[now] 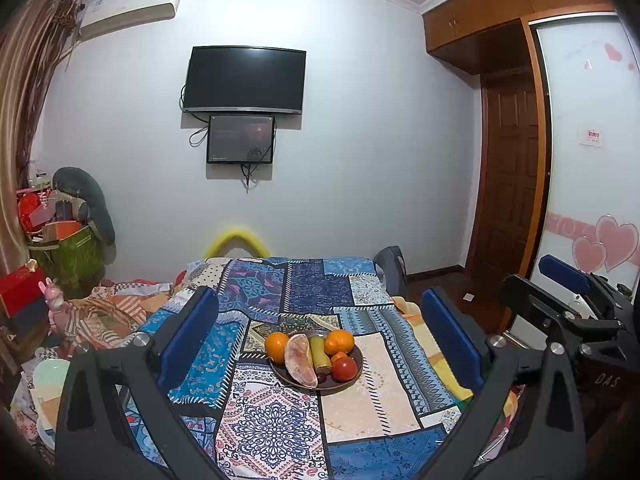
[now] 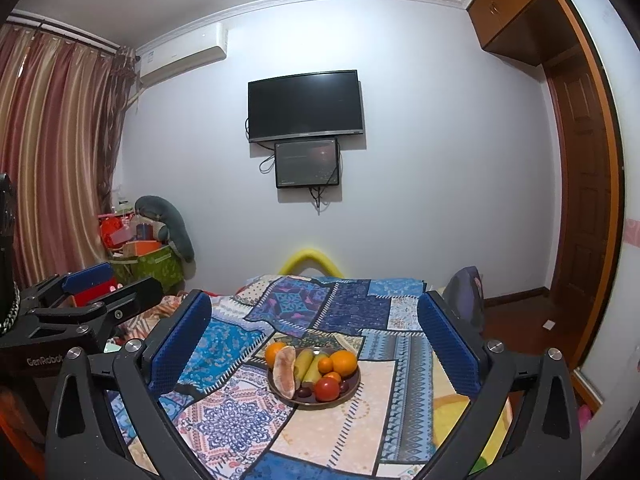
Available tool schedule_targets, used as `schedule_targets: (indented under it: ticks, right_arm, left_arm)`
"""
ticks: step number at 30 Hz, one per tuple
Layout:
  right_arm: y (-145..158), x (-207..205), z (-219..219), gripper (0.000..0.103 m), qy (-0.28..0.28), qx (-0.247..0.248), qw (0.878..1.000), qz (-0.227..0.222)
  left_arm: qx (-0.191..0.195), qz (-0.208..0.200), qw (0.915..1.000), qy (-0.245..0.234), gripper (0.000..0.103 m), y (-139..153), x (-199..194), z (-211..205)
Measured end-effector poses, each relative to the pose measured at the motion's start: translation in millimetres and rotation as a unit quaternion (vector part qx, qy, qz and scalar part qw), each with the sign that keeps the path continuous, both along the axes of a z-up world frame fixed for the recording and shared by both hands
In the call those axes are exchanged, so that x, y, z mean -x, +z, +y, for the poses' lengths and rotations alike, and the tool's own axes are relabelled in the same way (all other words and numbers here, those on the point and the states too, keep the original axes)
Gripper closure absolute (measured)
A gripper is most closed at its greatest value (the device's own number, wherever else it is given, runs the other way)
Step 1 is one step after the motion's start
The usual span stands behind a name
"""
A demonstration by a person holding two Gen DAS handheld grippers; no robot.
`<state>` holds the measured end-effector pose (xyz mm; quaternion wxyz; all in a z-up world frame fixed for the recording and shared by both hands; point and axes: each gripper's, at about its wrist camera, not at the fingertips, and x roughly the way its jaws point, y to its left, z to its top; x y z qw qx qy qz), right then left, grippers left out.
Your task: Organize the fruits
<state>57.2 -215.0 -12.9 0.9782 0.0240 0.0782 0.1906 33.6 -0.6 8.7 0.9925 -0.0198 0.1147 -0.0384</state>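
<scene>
The patchwork cloth (image 1: 372,396) carried a dark plate (image 1: 352,378) of fruit at twelve o'clock from both tongs. The left gripper (image 1: 320,344) and right gripper (image 2: 316,344) stood wide and empty, neither clearly nearer. The pomelo wedge (image 1: 298,360) and bananas (image 2: 308,364) ran lengthwise, six to twelve; the tomato (image 2: 327,389) sat nearest.

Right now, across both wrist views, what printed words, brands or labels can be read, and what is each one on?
"GenRobot" (last letters cut off): white print on the left gripper body, seen in the right wrist view.
"DAS": faint letters on the right gripper body, seen in the left wrist view.
Red-and-white sticker on the wardrobe door: too small to read.
Label on the air conditioner: blurred.
TV brand mark: unreadable.
</scene>
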Motion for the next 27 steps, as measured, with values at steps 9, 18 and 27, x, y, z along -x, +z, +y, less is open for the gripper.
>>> schedule_targets:
  ticks: [9,18,27]
  right_arm:
    - [1.2,0.0,-1.7,0.000,0.001,-0.002,1.000,-0.001]
    - [3.5,-0.9,-2.8,0.000,-0.002,-0.005,1.000,0.001]
    - [2.0,-4.7,-2.4,0.000,-0.002,-0.003,1.000,0.006]
  left_arm:
    - [-0.002,0.003,0.9999,-0.011,0.000,-0.7,1.2,-2.5]
    - [-0.003,0.004,0.9999,-0.013,0.000,0.0,3.0,-3.9]
    - [-0.009,0.005,0.9999,-0.013,0.000,-1.2,1.7,-5.5]
